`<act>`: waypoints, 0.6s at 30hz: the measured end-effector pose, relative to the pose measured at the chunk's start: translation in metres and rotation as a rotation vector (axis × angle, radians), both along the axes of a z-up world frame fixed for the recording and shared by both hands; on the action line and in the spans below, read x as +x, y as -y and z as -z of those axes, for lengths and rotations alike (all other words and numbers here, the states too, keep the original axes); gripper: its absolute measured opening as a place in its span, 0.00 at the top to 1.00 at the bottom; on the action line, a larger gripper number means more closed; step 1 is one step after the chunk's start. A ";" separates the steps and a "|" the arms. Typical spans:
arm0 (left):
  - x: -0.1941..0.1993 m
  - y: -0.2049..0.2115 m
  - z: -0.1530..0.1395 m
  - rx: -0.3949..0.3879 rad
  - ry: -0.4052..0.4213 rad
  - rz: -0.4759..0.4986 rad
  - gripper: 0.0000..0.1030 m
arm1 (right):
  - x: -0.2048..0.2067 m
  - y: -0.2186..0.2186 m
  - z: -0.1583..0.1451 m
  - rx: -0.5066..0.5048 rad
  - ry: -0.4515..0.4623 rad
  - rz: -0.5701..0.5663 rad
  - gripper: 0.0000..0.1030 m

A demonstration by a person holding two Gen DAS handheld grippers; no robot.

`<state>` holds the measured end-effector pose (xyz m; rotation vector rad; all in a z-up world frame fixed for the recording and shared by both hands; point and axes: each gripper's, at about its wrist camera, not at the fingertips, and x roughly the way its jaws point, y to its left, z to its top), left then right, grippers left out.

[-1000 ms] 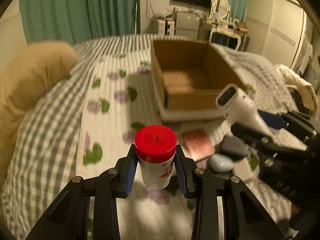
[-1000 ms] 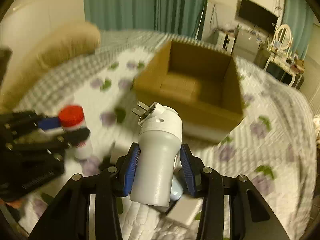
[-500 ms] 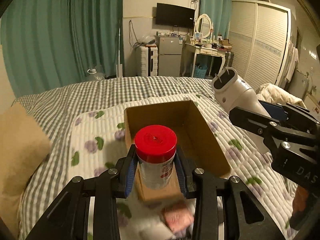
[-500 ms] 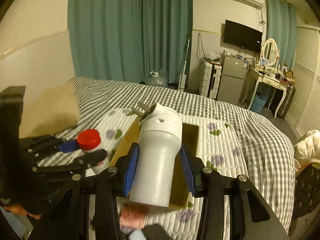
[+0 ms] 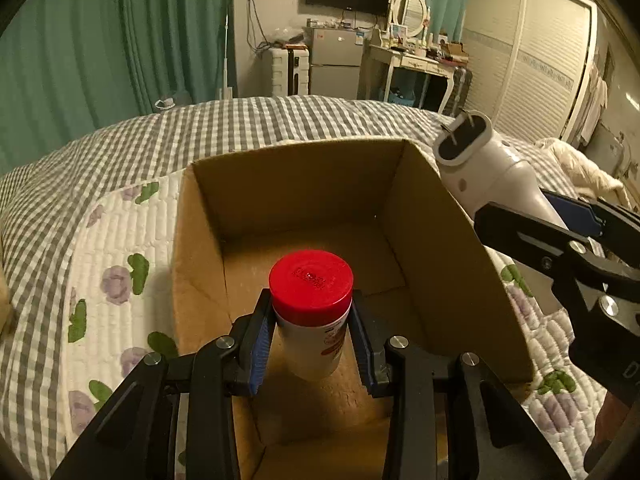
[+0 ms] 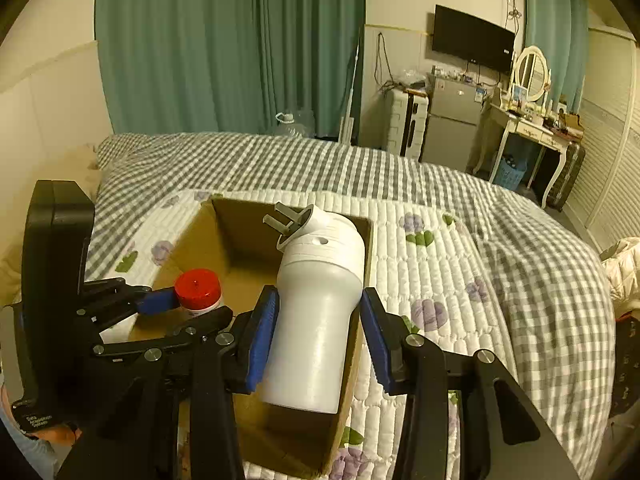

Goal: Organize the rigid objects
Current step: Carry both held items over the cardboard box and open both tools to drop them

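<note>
The room sits in dim, warm yellowish light, and both views carry an amber cast. Light falls from overhead: the red cap (image 5: 311, 277) shows a soft sheen, and the white bottle (image 6: 316, 320) has a pale streak down its side. The floor of the cardboard box (image 5: 304, 248) is shadowed, darkest toward the lower centre of the frame. Both pictures are sharp, with little blur. Fisheye bending is strong: the green curtains (image 6: 224, 48) and the wardrobe doors (image 5: 536, 52) bow at the edges, and black vignette fills every corner. The television (image 6: 472, 38) reads as flat black.
</note>
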<state>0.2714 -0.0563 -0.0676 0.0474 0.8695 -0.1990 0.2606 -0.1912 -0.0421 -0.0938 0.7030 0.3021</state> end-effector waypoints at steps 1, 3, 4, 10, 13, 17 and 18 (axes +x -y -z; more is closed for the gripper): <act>0.001 0.001 0.001 0.002 0.000 -0.003 0.63 | 0.001 0.001 0.003 0.002 -0.002 0.001 0.60; 0.000 0.000 -0.001 -0.011 0.011 -0.003 0.60 | 0.003 0.001 0.005 0.009 -0.006 0.004 0.60; -0.001 0.000 -0.005 -0.016 0.028 -0.005 0.56 | 0.005 0.002 0.005 0.011 -0.006 0.006 0.60; -0.009 -0.009 -0.023 0.033 0.075 -0.037 0.51 | 0.011 0.003 0.006 0.033 0.008 0.007 0.59; -0.017 -0.018 -0.030 0.017 0.073 -0.053 0.51 | 0.011 0.005 0.005 0.057 0.015 0.019 0.40; -0.040 -0.027 -0.049 0.006 0.100 -0.052 0.50 | -0.006 0.008 -0.007 0.050 0.051 0.040 0.25; -0.047 -0.029 -0.054 0.008 0.106 -0.050 0.48 | -0.011 0.009 -0.011 0.051 0.054 0.039 0.25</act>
